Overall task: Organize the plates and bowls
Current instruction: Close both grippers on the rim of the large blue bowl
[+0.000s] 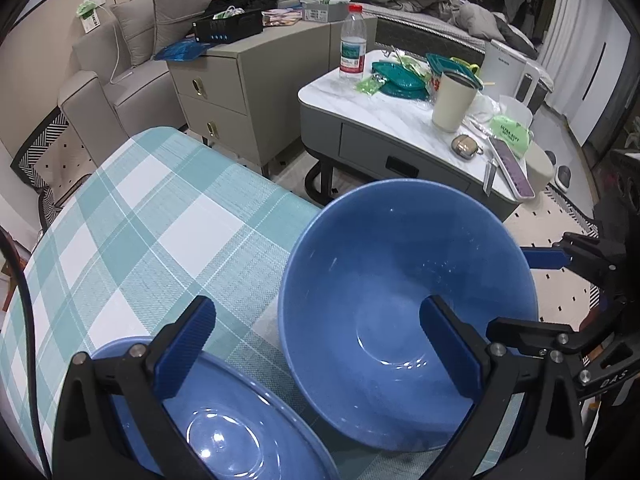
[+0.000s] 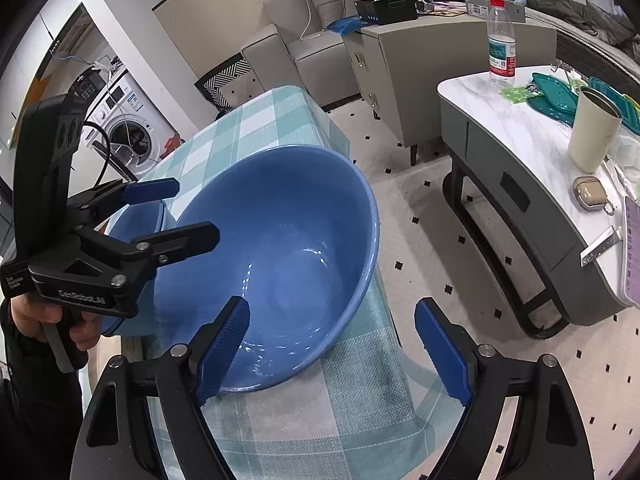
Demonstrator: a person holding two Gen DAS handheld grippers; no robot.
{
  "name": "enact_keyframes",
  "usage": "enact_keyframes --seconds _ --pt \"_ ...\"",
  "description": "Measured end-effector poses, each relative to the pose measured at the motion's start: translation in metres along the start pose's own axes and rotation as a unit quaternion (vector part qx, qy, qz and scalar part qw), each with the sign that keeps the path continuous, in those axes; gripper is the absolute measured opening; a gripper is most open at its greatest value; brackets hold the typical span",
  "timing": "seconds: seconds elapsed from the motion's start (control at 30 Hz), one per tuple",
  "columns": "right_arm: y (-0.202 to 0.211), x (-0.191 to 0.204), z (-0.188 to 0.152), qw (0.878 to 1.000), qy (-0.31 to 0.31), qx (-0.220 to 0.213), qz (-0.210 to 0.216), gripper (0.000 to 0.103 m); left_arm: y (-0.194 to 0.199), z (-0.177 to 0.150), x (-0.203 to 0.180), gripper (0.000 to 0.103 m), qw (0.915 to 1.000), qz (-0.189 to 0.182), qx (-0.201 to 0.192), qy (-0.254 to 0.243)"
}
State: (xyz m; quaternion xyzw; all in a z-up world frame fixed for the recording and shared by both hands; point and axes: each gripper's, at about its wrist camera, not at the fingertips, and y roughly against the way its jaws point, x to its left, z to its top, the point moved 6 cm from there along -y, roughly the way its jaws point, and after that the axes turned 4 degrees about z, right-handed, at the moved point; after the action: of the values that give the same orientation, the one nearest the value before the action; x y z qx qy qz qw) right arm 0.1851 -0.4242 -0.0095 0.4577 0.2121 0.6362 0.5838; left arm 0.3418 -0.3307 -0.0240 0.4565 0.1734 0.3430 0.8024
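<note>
Blue pads of the left gripper (image 1: 320, 354) stand spread over the plate (image 1: 224, 420), pinching nothing. Right of it the bowl (image 1: 404, 312) sits on the checked tablecloth (image 1: 152, 216), mouth up, round, without a long axis. Its near rim lies between the right gripper (image 2: 332, 350) pads, spread and apart from it.

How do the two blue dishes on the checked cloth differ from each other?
The bowl is deep with steep walls; the plate is shallow and nearly flat. The bowl stands at the right edge of the checked cloth; the plate lies to its left. In the left wrist view the plate looks glossier, the bowl duller. Both are blue, round and empty.
</note>
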Motion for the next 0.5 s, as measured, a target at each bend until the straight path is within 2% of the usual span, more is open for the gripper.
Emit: enact_keyframes --seconds 0.07,0.13,0.27,0.33,0.4,0.5 --pt "-0.001 0.0 -0.001 1.0 0.001 0.002 -0.001 0.087 -0.003 0.0 -0.001 0.102 1.0 0.002 0.004 -0.003" --pt "-0.001 0.0 -0.003 1.0 0.005 0.005 -0.001 0.08 -0.005 0.0 -0.002 0.101 0.9999 0.005 0.006 -0.008" --pt "-0.003 0.001 -0.004 1.0 0.009 0.01 -0.006 0.074 -0.009 -0.001 -0.005 0.1 0.9997 0.011 0.014 -0.019" --pt "-0.004 0.0 -0.005 1.0 0.009 0.012 -0.008 0.073 -0.01 -0.001 -0.006 0.094 0.9995 0.013 0.017 -0.023" --pt "-0.005 0.001 -0.005 1.0 0.01 0.013 -0.01 0.071 -0.011 -0.001 -0.005 0.093 0.9994 0.014 0.019 -0.025" --pt "-0.006 0.0 -0.006 1.0 0.01 0.015 -0.011 0.069 -0.012 -0.001 -0.004 0.081 0.9994 0.008 0.024 -0.023"
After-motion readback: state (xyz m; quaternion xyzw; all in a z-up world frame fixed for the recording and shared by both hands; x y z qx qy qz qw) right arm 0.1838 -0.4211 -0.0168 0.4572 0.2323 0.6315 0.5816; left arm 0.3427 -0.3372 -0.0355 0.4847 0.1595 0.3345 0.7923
